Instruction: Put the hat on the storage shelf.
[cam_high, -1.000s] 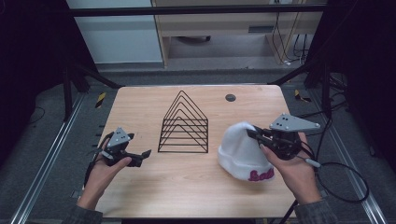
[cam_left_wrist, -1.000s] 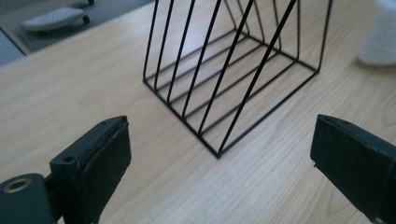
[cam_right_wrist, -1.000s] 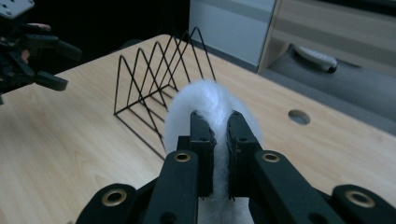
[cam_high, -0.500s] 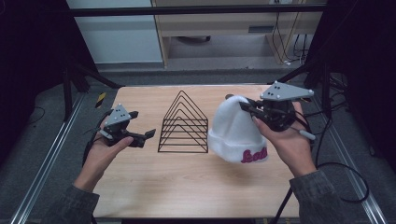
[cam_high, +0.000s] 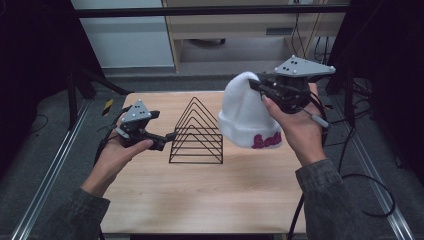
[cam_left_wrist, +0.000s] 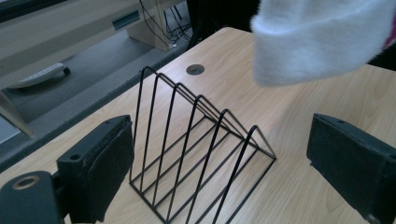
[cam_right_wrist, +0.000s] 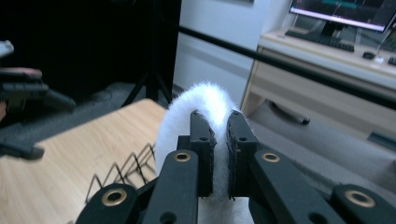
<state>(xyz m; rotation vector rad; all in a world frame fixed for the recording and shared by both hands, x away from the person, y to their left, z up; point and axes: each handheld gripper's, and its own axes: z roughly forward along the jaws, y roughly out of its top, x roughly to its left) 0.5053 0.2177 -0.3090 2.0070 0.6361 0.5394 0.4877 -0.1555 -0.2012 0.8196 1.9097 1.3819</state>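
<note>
High view: the right gripper (cam_high: 257, 86) pinches the white hat (cam_high: 246, 114) by its crown, in the air right of the wire rack (cam_high: 196, 132); the left gripper (cam_high: 167, 138) hovers beside the rack.

Left gripper view: jaws wide apart, empty.

Right gripper view: pads clamp hat fabric. Pickup looks done; placing on the rack likely remains.

Your left gripper (cam_left_wrist: 224, 172) has its jaws wide apart around the wire rack (cam_left_wrist: 201, 158), white hat (cam_left_wrist: 322, 37) hanging above.
</note>
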